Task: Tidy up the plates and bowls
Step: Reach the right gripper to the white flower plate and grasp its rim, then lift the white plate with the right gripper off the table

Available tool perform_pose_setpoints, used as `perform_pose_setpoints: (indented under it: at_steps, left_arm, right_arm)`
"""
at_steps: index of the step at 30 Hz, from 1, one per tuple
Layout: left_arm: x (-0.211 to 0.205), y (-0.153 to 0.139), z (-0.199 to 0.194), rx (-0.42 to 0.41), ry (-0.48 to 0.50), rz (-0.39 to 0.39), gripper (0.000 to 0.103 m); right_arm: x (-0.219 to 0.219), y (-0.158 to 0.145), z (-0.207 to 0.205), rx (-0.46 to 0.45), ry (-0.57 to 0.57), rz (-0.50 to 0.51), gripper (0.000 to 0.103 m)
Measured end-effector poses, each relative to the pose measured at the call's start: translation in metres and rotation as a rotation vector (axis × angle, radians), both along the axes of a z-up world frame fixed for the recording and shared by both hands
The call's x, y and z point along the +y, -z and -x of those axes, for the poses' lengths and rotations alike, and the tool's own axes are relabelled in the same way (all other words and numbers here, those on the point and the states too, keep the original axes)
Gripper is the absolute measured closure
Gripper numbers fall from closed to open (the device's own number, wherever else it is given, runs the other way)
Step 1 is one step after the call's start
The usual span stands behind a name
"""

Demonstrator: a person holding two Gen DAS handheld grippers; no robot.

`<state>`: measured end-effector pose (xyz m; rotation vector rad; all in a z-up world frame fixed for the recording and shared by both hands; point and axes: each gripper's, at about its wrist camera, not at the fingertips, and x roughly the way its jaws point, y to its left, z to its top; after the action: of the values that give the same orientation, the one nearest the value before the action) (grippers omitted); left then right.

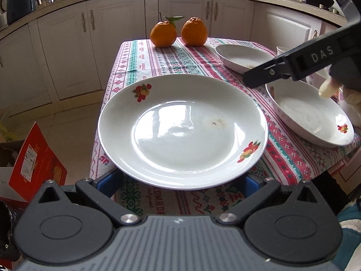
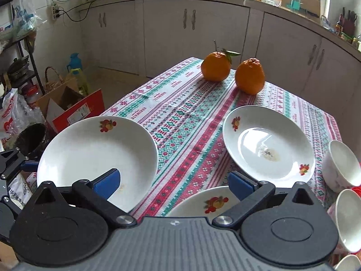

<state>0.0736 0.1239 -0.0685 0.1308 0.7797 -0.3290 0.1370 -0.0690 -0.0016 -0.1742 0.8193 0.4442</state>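
Two oranges stand side by side at the far end of the table, at about 12 o'clock from the left gripper, the left one with a leafy stem. A red carton sits on the floor at 9 o'clock, off the table's edge, and white cabinets run behind. The patterned cloth between the plates is bare.

The near plate lies in front of the left gripper, overhanging the table's near-left corner, level, hollow side up, with a small brown smear right of centre. It is round, so no long axis; its fruit prints sit at 10 and 4 o'clock on the rim. The left gripper's blue pads stand wide apart, one either side under the plate's near rim; whether they touch it cannot be told.

A second plate lies at 3 o'clock, and a third plate at 1 o'clock, both hollow side up with crumbs inside. The right gripper hangs above the second plate, fingers spread wide and gripping nothing; its left pad overlaps the near plate in the right wrist view. White bowls crowd the table's right edge at 3 o'clock, tipped on their sides.
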Motion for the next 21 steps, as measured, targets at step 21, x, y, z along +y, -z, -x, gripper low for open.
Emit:
perform_pose_setpoints:
  at_steps: [21]
  left_arm:
    - [0.007,0.005,0.011,-0.080,0.035,0.031,0.000]
  right_arm:
    - [0.051,0.047,-0.078,0.308,-0.269,-0.084,0.000]
